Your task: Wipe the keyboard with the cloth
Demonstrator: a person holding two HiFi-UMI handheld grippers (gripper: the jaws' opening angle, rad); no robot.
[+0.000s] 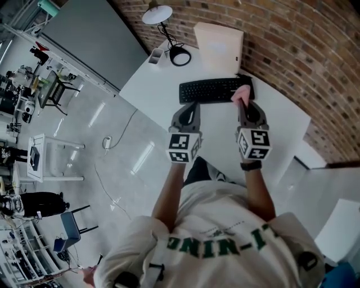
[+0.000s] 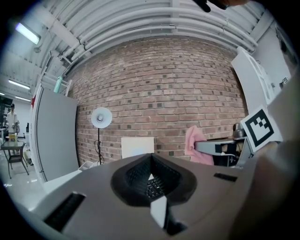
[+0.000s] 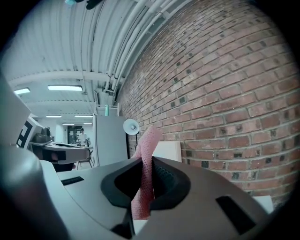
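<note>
Well, the right gripper (image 1: 243,102) pinches the pink cloth (image 1: 243,91) in its fingers (image 3: 165,180) over the right end of the keyboard (image 1: 208,90), while the left gripper (image 1: 190,108), fingers together and empty, hovers at its near edge, so a hard swipe may shove the unsteadied keyboard along the counter (image 1: 149,85).

Your white counter (image 1: 152,90) stands against a brick wall (image 1: 292,50). At its far edge you have a white desk lamp (image 1: 157,14), with its round black base (image 1: 180,55) just beside a small white tray (image 1: 156,55). Right of these, a cream box (image 1: 219,48) stands upright. Left of the counter, a grey partition (image 1: 95,39) runs along the glossy floor (image 1: 112,174), where a thin cable (image 1: 125,126) trails to a white plug block (image 1: 107,142). Farther left you can see a white frame table (image 1: 48,157) and a blue chair (image 1: 70,225).
</note>
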